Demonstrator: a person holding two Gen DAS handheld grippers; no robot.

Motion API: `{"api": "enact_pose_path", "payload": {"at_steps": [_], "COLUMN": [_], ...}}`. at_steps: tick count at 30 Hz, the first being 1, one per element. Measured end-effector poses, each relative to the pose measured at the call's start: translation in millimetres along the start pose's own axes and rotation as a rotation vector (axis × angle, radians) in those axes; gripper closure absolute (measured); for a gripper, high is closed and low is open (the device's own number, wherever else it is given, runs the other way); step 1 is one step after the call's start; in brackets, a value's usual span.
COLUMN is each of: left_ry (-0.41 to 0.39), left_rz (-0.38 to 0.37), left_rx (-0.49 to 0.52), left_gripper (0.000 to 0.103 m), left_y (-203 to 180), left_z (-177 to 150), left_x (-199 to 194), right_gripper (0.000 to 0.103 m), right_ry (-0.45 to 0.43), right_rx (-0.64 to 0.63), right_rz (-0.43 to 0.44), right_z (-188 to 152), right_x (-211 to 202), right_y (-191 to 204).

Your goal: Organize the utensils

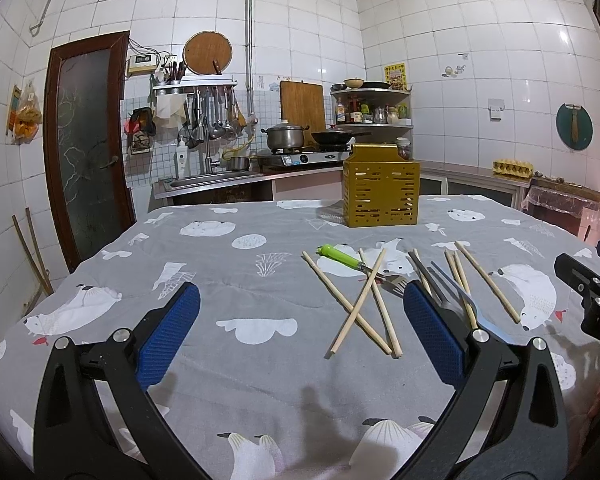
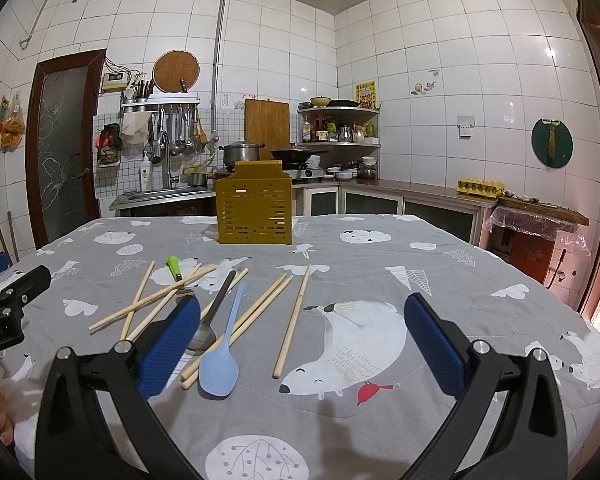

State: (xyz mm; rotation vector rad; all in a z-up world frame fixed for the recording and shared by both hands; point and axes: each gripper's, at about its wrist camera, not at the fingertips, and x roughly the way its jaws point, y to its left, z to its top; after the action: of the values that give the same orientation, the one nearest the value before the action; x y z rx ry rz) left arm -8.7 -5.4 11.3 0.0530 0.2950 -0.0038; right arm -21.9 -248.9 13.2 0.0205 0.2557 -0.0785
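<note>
Left wrist: fork (image 1: 394,282) tines half-hidden

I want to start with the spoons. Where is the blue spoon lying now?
In the right wrist view the blue spoon lies flat on the tablecloth, just right of the dark-handled metal spoon, across two chopsticks.

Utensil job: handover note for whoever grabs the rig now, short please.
Left gripper: open, empty, above the cloth.
Right gripper: open, empty, above the cloth.
Yellow slotted holder stands upright at the far side of the table; nothing visibly in it.
Loose in front of it: wooden chopsticks, some crossed; green-handled fork under the crossed ones; dark-handled metal spoon; blue spoon.
Done: nothing visible.
Left: everything still goes into the holder.
</note>
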Motion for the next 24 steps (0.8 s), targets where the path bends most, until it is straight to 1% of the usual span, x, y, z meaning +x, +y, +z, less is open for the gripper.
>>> {"api": "enact_pose_path", "payload": {"at_steps": [24], "left_ry": [0.001], "left_rz": [-0.003], "left_rx": [0.001], "left_gripper": [0.005], "left_y": [-1.2], "left_z": [0.1], "left_x": [0.0], "right_gripper": [0.004], "right_ry": [-0.003], "right_rx": [0.006], "right_rz": [0.002], "right_z": [1.2], "right_x": [-1.5], "right_y": [-3.9]}}
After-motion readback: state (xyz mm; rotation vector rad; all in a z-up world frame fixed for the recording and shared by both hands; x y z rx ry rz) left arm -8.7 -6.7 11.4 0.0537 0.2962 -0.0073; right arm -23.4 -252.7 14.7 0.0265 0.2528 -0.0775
